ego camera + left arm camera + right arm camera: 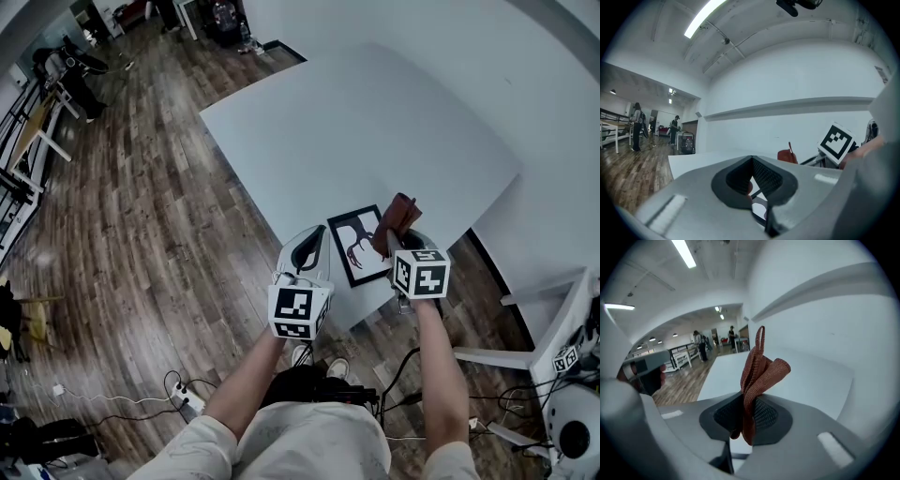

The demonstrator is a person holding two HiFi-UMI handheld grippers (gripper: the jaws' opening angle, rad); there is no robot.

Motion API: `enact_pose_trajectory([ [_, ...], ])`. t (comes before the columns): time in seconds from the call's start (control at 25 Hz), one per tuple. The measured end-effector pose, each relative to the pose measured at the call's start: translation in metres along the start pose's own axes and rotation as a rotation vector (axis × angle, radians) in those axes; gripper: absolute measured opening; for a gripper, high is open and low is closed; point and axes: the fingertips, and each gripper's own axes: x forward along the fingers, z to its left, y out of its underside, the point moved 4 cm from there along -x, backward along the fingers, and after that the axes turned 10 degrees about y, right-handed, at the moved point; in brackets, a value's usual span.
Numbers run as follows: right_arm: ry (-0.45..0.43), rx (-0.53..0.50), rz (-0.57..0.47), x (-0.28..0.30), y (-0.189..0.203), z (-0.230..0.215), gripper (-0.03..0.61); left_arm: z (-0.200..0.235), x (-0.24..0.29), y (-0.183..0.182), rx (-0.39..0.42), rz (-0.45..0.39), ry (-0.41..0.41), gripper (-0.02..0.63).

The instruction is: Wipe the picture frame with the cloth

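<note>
Pic frame: thin black border, white sheet w/ dark antler-like figure, lying flat at the near corner of the bench. Cloth: rust-red knit, bunched, thin loop on top, standing upright, pinched in the right gripper jaws, above that same bench corner, approx. over the frame's right edge.

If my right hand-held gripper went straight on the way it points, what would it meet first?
Probably the white table, its clamped cloth touching first, though depth is unclear. The picture frame lies below the right hand-held gripper, not ahead.
</note>
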Motion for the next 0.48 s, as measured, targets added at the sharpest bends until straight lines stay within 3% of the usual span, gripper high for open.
enact_pose_trajectory([
  [0.28, 0.068, 0.031, -0.582, -0.076, -0.062, 0.002, 0.078, -0.006, -0.003, -0.017, 0.024, -0.034, 0.012, 0.000],
  [0.36, 0.093, 0.039, -0.662, -0.091, -0.067, 0.000, 0.078, -0.008, -0.004, -0.020, 0.030, -0.039, 0.016, 0.000],
  [0.48, 0.109, 0.048, -0.699, -0.101, -0.065, -0.003, 0.078, -0.010, -0.004, -0.023, 0.040, -0.047, 0.016, 0.000],
])
